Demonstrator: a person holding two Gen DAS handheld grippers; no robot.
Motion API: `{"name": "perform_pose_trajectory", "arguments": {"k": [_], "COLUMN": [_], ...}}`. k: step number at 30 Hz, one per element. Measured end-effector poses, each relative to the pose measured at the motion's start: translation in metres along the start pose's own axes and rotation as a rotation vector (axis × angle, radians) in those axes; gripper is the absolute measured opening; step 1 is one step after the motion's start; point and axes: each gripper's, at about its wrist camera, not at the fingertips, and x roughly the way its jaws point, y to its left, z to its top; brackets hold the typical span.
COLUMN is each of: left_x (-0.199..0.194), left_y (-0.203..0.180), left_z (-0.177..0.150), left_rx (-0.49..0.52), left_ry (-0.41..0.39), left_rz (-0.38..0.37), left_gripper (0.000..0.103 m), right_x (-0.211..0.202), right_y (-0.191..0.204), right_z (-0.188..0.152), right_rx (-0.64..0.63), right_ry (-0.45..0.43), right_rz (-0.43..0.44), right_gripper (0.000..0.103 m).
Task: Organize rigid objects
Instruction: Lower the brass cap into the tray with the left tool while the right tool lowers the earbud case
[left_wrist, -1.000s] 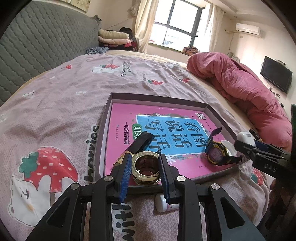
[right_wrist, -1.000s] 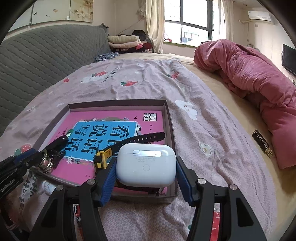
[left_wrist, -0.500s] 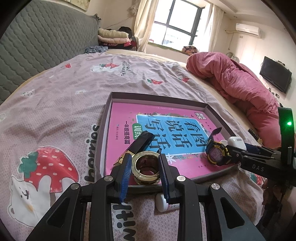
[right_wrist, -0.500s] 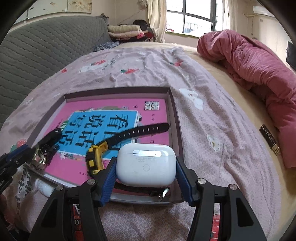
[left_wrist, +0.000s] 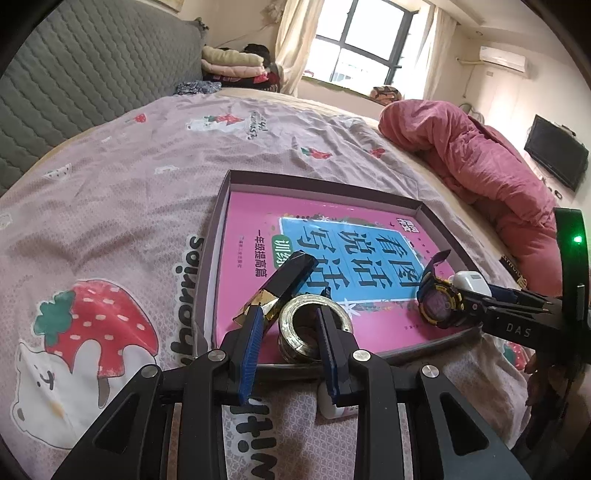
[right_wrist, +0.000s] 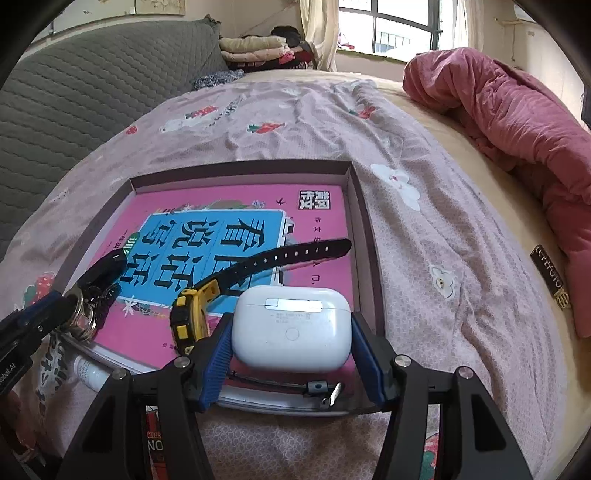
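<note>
The tray (right_wrist: 360, 236) sat on the bed w/ a pink book (right_wrist: 325, 218) inside. At the tray's near edge, the left gripper (left_wrist: 291, 343) was clamped narrow on a gold tape roll (left_wrist: 308, 325). At its near right corner, the right gripper (right_wrist: 291, 354) held a white earbud case (right_wrist: 291, 328), just beside a yellow watch (right_wrist: 192, 317).

We've got both wrist cams close, angled down along their fingers; both share the tray (left_wrist: 436, 206) (right_wrist: 364, 229) and book (left_wrist: 251, 206) (right_wrist: 221, 199).
</note>
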Motion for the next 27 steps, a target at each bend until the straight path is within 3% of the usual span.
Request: {"name": "perform_pose_trajectory", "arguments": {"k": [27], "left_x": [0.0002], "left_y": [-0.0005], "left_z": [0.0], "left_rx": [-0.013], "left_ry": [0.019], "left_rz": [-0.034], "left_gripper": [0.03], "right_x": [-0.0021], "right_y": [0.0006], "right_z": [-0.0038], "right_rx": [0.008], "right_ry": [-0.007], "right_rz": [-0.005], "right_gripper": [0.06]}}
